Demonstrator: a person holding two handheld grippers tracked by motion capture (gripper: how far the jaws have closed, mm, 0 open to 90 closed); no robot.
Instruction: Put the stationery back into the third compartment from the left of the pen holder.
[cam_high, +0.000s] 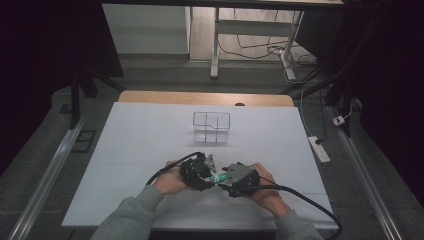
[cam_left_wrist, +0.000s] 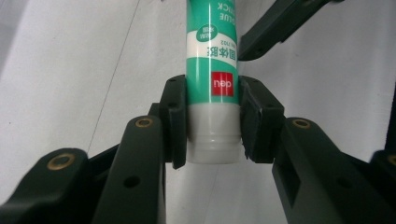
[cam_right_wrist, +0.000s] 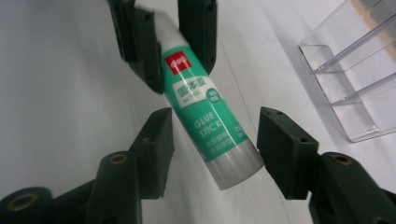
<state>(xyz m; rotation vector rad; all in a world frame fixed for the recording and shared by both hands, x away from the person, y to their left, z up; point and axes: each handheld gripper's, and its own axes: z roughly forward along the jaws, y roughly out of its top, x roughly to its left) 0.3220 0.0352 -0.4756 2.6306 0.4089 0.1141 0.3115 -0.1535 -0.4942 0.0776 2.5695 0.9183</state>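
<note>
High view: both hands meet near the white table's front edge, the green-and-white plastic glue stick spanning level between left gripper and right gripper. Left gripper view — its jaws clench the stick's white base end. Right gripper view — jaws parted, straddling the cap end without touching, the long axis running away toward the left gripper.

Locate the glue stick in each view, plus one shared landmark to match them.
High view: glue stick low centre, between the two claws.
Left gripper view: top centre, white end clamped by the left claw.
Right gripper view: diagonal at centre, between the right claw's open jaws.
Shared landmark: clear organizer, also at upper right in the right gripper view.
</note>
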